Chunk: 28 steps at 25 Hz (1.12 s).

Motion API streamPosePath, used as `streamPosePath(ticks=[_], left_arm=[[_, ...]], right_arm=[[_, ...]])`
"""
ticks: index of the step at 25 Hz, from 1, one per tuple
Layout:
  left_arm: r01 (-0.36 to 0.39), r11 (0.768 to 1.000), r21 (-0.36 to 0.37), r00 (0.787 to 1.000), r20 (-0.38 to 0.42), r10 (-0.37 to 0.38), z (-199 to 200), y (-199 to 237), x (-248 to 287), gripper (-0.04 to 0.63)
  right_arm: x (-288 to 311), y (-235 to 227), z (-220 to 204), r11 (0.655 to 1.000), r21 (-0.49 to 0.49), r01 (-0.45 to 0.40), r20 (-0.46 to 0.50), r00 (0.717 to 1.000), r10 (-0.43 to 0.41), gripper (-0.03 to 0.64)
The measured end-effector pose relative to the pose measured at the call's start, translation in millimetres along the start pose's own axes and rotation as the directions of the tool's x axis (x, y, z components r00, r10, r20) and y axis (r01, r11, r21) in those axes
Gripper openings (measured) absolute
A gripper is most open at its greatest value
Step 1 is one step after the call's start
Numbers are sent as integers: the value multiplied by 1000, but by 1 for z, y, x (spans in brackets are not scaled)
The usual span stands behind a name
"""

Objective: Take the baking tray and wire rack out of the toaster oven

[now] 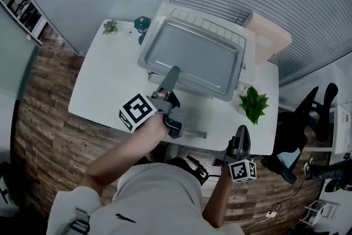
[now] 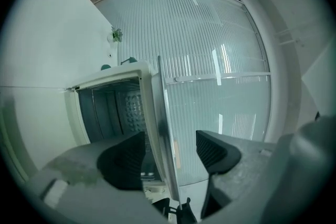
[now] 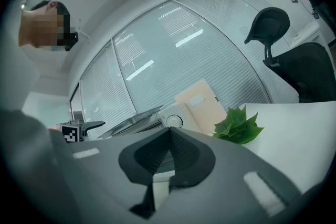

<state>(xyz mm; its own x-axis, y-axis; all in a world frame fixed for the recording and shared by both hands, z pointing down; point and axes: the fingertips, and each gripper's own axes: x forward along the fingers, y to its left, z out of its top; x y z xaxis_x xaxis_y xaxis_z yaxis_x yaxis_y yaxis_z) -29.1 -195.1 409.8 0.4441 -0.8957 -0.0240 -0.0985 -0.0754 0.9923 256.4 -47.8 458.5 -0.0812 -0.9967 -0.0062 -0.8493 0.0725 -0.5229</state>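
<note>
- Left gripper [image 2: 170, 150]: jaws released, spread wide; edge of the baking tray [image 2: 164, 113] between them.
- Right gripper [image 3: 168, 136]: jaws clenched together, empty; plant [image 3: 239, 126] beyond, to their right.

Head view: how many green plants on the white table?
2. A small green plant at the white table's far left corner; a larger leafy green plant near its right edge, beside the white toaster oven. Any behind the oven would be hidden.
</note>
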Motion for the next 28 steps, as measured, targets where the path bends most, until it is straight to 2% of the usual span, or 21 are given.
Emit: streamPosePath(ticks=[5,9,11,14,16,18,20,22,24,28], left_arm=[[66,997,47,998,-3,-66,-8,-2,-26,301],[86,995,58,996,-20,-85,-17,8,-53,301],[90,992,93,996,-37,-87,-22,15,-68,294],[113,969,221,993,-63,-102,-25,22,-90,260],[134,927,350,991,-71,-116,-23,24,-103,216],[144,853,501,990,-75,-123,-18,25,-116,185],[147,753,642,989,-78,-127,-13,26,-129,151],[146,634,760,988,-82,-130,-7,27,-140,130],[135,503,854,988,-78,-134,0,25,-149,105],[59,247,967,991,-27,-134,25,21,-164,55]], right_arm=[[-1,9,-4,1000,-5,-11,-7,1000,11,-9],[-3,23,-9,999,-14,-31,-10,999,31,-9],[-4,28,-11,999,-19,-40,-11,999,40,-9],[-7,34,-17,999,-22,-46,-16,999,46,-9],[-9,38,-22,999,-20,-49,-22,999,48,-9],[-11,42,-27,998,-20,-53,-30,998,52,-9],[-14,47,-30,998,-25,-57,-35,998,56,-9],[-16,52,-33,998,-29,-63,-36,997,61,-9],[-18,57,-36,997,-36,-67,-37,997,65,-9],[-21,63,-38,994,-80,-73,-49,996,69,-9]])
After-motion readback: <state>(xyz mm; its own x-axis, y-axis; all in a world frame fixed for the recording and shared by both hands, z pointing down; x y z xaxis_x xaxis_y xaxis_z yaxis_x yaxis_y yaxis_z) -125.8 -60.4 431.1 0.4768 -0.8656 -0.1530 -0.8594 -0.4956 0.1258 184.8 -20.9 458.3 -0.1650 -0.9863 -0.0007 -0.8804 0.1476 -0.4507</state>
